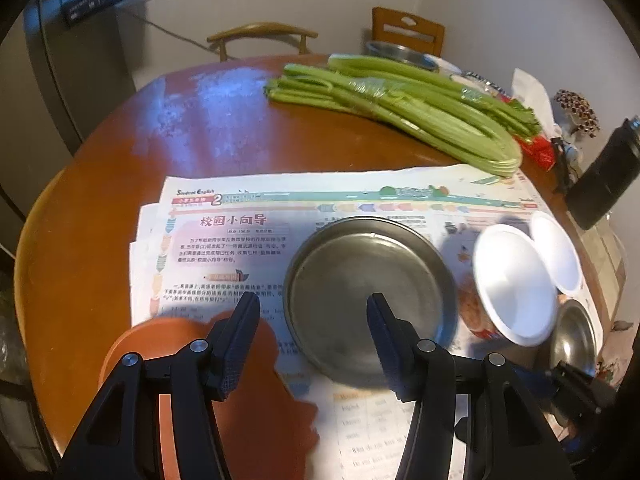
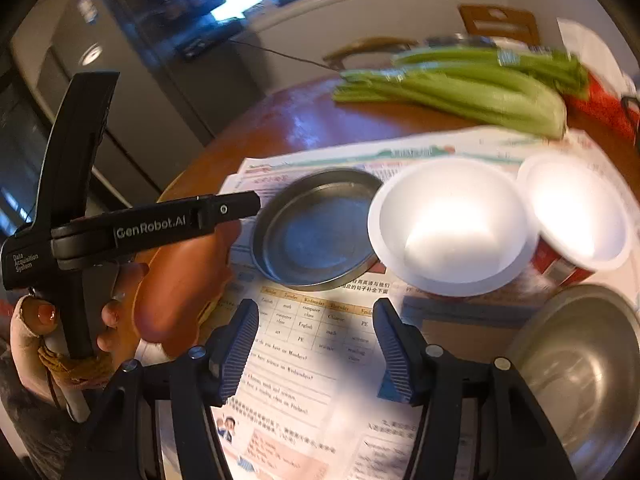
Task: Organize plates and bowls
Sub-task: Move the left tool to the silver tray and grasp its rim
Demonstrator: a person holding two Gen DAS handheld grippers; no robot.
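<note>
While both claws hang over the spread newspaper, I see my left gripper with its jaws wide apart and nothing between them, poised above the near edge of the shallow round stainless-steel plate. That plate lies flat on the paper, near the middle of the round brown wooden table. Just right of it stands a white-lined paper bowl with a red printed wall, and a second white paper bowl sits touching it on its far right. Near right of those is a deep stainless-steel bowl. An orange-brown rounded dish sits at the near left, under the left claw's finger.

My right gripper is likewise spread wide and empty, over printed paper, with the steel plate beyond it, the two white bowls to the far right and the steel bowl at its near right. The other gripper's black body, held in a hand, shows at the left of that view.

A bunch of green celery stalks lies on the far side of the table, and a black bottle stands at the right edge.
</note>
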